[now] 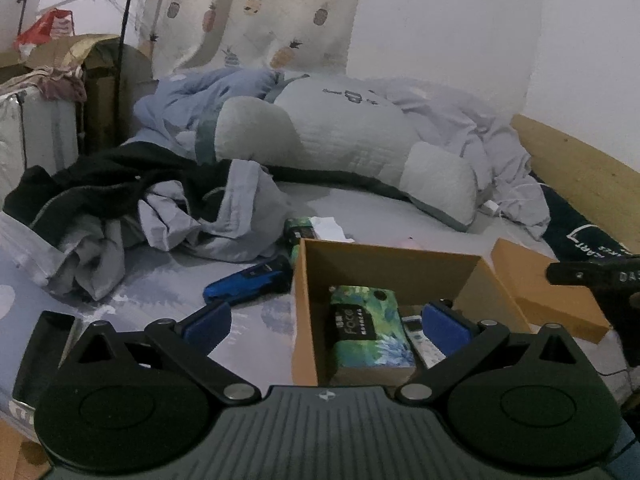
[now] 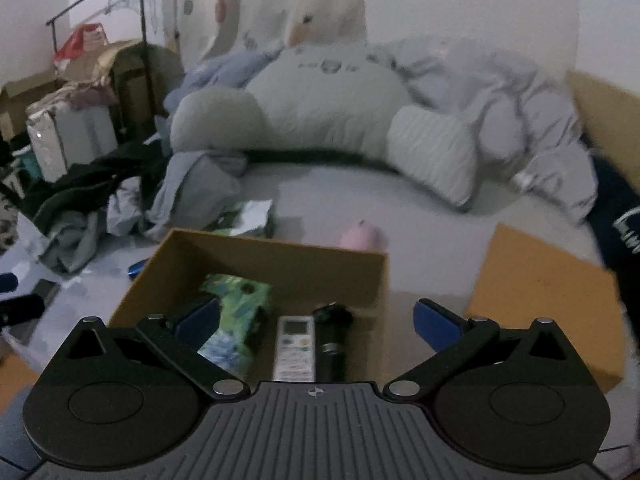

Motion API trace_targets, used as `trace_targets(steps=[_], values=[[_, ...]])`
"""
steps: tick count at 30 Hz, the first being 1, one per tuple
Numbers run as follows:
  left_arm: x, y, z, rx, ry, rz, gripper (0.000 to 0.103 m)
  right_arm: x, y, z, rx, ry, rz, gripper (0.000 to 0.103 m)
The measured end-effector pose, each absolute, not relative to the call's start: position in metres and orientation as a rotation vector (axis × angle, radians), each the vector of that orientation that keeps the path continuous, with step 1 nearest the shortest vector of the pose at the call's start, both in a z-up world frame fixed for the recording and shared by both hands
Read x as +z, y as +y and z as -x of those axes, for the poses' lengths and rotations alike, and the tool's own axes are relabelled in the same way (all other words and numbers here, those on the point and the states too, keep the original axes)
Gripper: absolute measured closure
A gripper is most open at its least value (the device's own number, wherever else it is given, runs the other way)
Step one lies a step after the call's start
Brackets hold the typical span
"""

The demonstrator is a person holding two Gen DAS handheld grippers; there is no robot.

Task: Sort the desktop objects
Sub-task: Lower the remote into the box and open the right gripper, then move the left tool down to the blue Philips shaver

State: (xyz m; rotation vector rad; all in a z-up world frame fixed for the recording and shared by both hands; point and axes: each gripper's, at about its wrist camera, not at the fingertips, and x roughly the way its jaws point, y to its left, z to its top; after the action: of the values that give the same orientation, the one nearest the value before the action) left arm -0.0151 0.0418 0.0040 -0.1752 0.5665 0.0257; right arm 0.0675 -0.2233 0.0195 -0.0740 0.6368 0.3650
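**Box on the bed, half filled**

The cardboard box (image 2: pixel 280 264) sat on the grey bedsheet (image 2: pixel 328 208), holding a tissue pack (image 1: pixel 368 328), remote (image 2: pixel 294 346) and flashlight (image 2: pixel 332 340). Left gripper (image 1: pixel 326 320) and right gripper (image 2: pixel 316 324) both gaped empty. Rumpled clothes (image 1: pixel 160 208), a plump ribbed cushion (image 1: pixel 340 136) behind.

Orange-brown box (image 1: pixel 400 264); green leaf-patterned tissue pack (image 1: pixel 366 326); white remote (image 2: pixel 294 348); blue tool (image 1: pixel 248 280); pineapple-print curtain (image 1: pixel 260 12).

The room was dim, lit flat and bluish with only soft shadows and no glare. The left wrist view was fairly sharp; the right was smeared by blur, worst on the far pillow (image 2: pixel 320 96). Fisheye bending curved both edges, with dark corners.
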Motion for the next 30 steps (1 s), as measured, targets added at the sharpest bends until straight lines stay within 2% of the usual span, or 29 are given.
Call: trace_targets(steps=[4, 17, 30], values=[[0.003, 0.041, 0.019, 0.006, 0.561, 0.18, 0.0, 0.021, -0.241, -0.046, 0.332, 0.586, 0.05, 0.0], [-0.001, 0.049, 0.009, -0.008, 0.592, 0.214, 0.0, -0.004, -0.257, -0.038, 0.329, 0.647, -0.071, 0.0], [-0.003, 0.099, -0.034, 0.07, 0.555, 0.146, 0.0, -0.013, -0.237, -0.044, 0.362, 0.673, -0.114, 0.0]])
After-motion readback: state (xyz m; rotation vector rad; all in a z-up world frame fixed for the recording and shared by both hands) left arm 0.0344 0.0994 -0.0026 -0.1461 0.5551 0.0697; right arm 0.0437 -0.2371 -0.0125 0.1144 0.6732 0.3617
